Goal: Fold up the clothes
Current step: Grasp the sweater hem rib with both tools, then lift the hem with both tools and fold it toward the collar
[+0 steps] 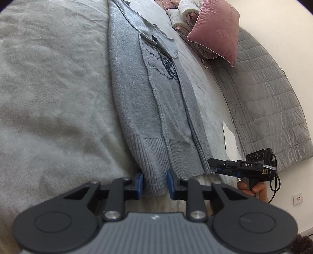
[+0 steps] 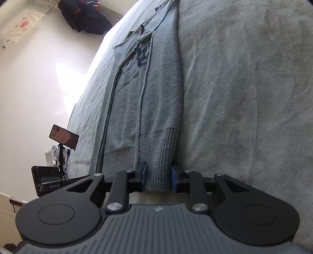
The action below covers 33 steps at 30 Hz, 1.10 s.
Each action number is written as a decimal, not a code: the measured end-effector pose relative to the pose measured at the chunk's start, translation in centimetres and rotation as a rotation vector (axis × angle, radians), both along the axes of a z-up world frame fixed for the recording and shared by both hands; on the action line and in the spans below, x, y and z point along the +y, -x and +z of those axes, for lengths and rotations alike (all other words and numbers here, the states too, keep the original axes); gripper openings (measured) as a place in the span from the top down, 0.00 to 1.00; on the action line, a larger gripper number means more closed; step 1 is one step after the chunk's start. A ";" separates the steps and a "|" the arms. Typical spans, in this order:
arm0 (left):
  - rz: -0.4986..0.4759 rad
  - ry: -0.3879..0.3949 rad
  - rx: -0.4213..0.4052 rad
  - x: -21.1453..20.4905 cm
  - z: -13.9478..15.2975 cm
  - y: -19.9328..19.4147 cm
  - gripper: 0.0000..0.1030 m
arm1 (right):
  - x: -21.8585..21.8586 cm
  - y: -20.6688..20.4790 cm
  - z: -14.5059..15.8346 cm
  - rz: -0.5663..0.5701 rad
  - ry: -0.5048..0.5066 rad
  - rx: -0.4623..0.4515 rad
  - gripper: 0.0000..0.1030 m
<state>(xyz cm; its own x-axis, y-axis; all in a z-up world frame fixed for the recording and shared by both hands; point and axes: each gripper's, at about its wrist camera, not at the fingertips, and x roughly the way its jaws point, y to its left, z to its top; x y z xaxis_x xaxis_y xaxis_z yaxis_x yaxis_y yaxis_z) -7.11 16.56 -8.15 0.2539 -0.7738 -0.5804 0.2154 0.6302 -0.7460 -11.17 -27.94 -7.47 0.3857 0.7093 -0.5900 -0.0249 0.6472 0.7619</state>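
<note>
A grey knit sweater (image 1: pixel 156 101) with a dark pattern lies folded into a long strip on the bed, seams showing, its ribbed hem toward me. My left gripper (image 1: pixel 155 183) is shut on one corner of that hem, the blue pads (image 1: pixel 139 182) pressing the ribbing from both sides. In the right wrist view the same sweater (image 2: pixel 144 93) runs away from me. There my right gripper (image 2: pixel 159 176) is shut on the hem's other corner. The right gripper (image 1: pixel 215 165) also shows in the left wrist view, held by a hand (image 1: pixel 252 189). The left gripper's body (image 2: pixel 49 181) sits at the lower left of the right wrist view.
The bed carries a grey fleece blanket (image 1: pixel 49 88) and a paler sheet (image 1: pixel 207 101). A pink pillow (image 1: pixel 215 31), bunched bedding and a quilted grey cover (image 1: pixel 264 97) lie along the wall. A phone on a stand (image 2: pixel 64 138) stands beside the bed; dark clothes (image 2: pixel 86 17) hang farther off.
</note>
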 end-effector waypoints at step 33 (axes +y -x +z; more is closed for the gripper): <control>0.285 0.293 0.104 1.3 0.1 -8.3 0.92 | -1.6 -9.7 0.8 -0.128 -0.174 0.013 0.85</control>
